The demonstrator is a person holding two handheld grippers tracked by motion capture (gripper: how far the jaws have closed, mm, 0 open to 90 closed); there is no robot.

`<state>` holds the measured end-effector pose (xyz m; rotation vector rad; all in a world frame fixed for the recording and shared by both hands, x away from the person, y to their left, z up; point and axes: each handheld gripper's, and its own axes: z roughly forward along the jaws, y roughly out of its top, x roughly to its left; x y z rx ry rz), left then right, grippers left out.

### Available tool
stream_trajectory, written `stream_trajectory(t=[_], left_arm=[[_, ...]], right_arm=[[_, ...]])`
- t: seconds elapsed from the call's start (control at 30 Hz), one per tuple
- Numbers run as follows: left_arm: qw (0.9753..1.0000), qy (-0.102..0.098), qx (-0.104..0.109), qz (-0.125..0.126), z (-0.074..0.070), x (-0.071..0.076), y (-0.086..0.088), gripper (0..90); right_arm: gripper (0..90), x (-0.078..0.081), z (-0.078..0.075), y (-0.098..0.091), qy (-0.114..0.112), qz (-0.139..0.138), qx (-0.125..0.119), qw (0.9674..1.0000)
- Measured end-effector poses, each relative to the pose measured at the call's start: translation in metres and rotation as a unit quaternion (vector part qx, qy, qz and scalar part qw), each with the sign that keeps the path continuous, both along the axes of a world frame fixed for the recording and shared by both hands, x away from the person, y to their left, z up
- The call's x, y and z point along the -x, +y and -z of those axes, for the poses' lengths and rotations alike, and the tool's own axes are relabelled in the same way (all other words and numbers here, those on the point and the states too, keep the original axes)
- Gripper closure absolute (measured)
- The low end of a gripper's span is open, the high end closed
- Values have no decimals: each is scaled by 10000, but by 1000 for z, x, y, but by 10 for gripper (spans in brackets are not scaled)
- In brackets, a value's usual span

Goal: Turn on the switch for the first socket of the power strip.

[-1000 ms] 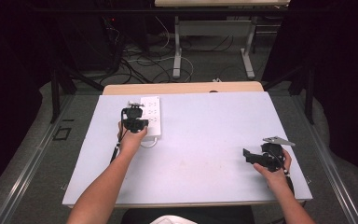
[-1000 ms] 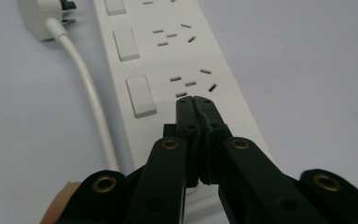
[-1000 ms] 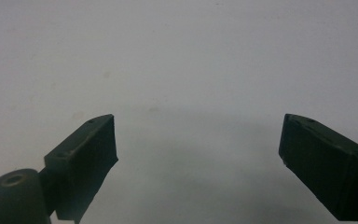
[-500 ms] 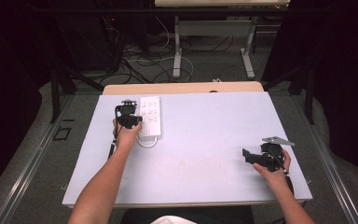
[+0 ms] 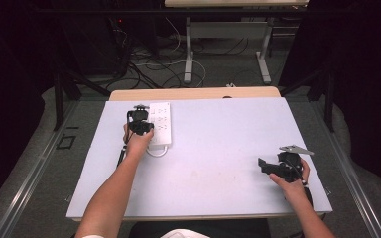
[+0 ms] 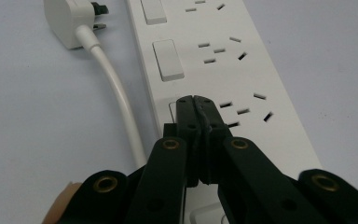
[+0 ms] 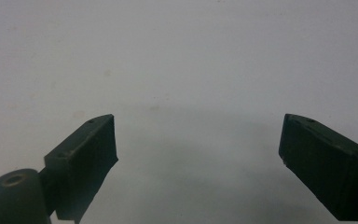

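Counter (image 5: 218,148): surface bare across the middle and right, open for passage. Obstacles sit at the far left: a white power strip (image 5: 159,124), with its cable (image 6: 116,93) and plug (image 6: 70,21) lying just beside it. Left tongs (image 6: 195,100), jaws together, rest on the strip's switch row. Right tongs (image 7: 198,154), jaws wide apart, have bare counter ahead.

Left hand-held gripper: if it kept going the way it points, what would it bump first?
Probably the power strip. The left hand-held gripper, jaws shut, points at a rocker switch there, though contact is unclear.
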<state>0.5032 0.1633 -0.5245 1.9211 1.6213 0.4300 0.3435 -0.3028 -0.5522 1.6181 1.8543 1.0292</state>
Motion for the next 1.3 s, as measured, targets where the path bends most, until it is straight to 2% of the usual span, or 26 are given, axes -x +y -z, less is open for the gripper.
stream_trajectory(t=[0.3, 0.4, 0.5, 0.63, 0.87, 1.1, 1.17, 1.3], left_arm=[[10000, -20, -56, 18, 0, 1, -1, 900], [9999, -51, -151, 31, 1, 2, -2, 900], [9998, 22, -191, 44, 1, 4, -3, 900], [9997, -59, -223, 9, 2, 8, -4, 900], [10000, -86, -32, 23, 2, 14, -1, 900], [9996, -226, 168, 86, -11, 21, 7, 900], [9995, -189, 198, 155, -16, 23, 10, 877], [9991, -262, 279, 176, -20, 27, 13, 853]], right_arm=[[104, 1, 0, 0, 0, 3, 13, 10000], [105, 1, 0, 0, 2, -3, 12, 10000], [104, 1, 0, 0, 5, 0, 9, 10000], [104, 1, 0, 0, -20, -1, 16, 10000], [104, 1, -1, -1, -10, 16, 11, 10000], [105, 1, -1, 0, -29, 11, 15, 10000], [104, 1, -1, 0, -25, 12, 18, 10000], [105, 1, -2, 0, -35, 0, 25, 10000]])
